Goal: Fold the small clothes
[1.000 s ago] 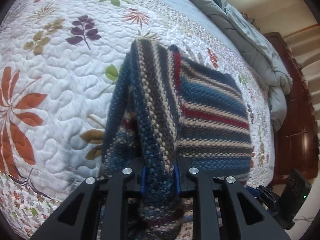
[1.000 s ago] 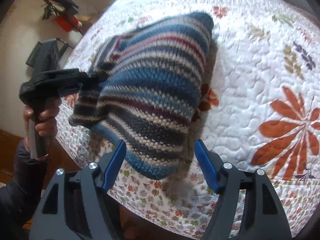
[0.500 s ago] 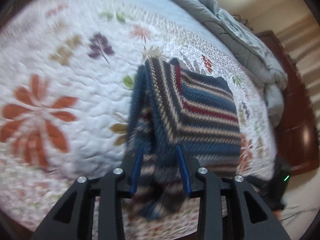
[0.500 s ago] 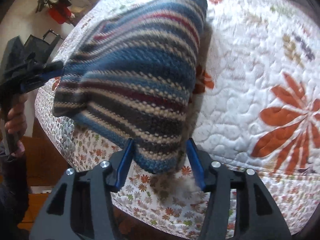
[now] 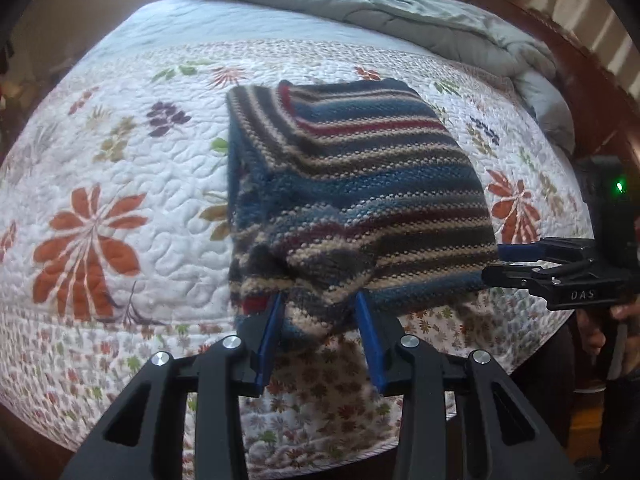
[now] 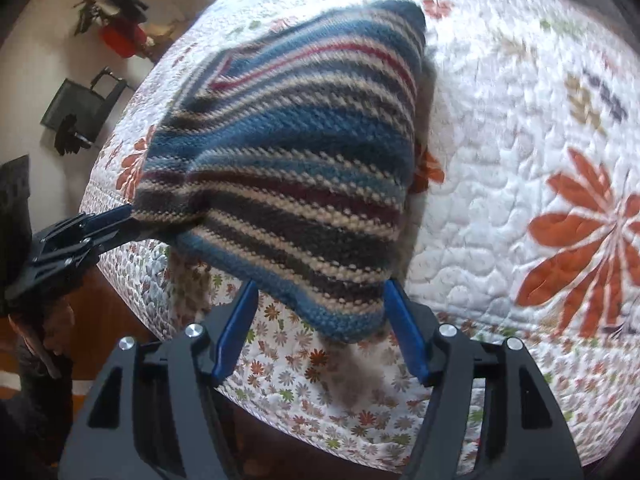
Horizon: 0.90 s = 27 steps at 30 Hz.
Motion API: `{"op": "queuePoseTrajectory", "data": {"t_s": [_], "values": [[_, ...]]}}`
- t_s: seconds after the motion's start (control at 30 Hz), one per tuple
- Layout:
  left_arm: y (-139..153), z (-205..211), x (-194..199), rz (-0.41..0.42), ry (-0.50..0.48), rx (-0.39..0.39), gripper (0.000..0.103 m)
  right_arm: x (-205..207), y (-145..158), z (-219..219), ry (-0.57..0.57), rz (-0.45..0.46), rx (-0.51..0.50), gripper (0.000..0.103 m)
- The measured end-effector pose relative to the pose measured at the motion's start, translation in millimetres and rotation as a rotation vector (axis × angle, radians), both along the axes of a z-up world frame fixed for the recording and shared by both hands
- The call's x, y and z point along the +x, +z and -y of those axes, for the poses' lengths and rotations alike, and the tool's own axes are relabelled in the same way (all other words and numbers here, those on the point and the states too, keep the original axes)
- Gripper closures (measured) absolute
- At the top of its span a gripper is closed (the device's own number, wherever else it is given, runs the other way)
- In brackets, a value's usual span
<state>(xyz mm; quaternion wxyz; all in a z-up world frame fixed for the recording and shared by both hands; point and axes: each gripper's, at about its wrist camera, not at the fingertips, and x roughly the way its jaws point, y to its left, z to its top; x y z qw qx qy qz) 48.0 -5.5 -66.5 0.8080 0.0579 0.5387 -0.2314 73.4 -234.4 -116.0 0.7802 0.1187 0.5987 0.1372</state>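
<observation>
A striped knit garment (image 5: 360, 184), blue, red, cream and dark, hangs stretched above the quilted bed; it also shows in the right wrist view (image 6: 288, 168). My left gripper (image 5: 320, 320) has its blue pads apart with a bunched near corner of the knit between them. In the right wrist view the left gripper (image 6: 128, 216) still pinches that corner. My right gripper (image 6: 320, 312) has its jaws wide, and the knit's near blue hem sits between them. In the left wrist view the right gripper (image 5: 504, 254) touches the garment's right edge.
The white floral quilt (image 5: 120, 184) covers the bed. A grey duvet (image 5: 400, 12) is heaped at the far side by a dark wooden headboard (image 5: 580, 80). A black chair (image 6: 80, 108) and red object (image 6: 122, 38) stand by the wall past the bed's edge.
The garment was lifted and spread wider between the two grippers. The left gripper's pads opened wider around the bunched corner. The right gripper moved in so the hem sits between its jaws.
</observation>
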Motion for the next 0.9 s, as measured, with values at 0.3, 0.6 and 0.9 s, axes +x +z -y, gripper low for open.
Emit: {"op": "queuePoseTrajectory", "data": {"t_s": [0.3,0.6,0.9], "values": [[-9,-1,7,-0.113,-0.037,-0.103,0.064,11,-20,-5,-0.023,-0.064,-0.030,0.050],[-26,7,12,-0.126,-0.026,0.018,0.045,11,-26,-2,-0.023,-0.091,-0.042,0.047],[-24,-21,32,-0.256,0.093,-0.185,0.084,0,-2,2,0.028,-0.003,-0.018,0.080]]}}
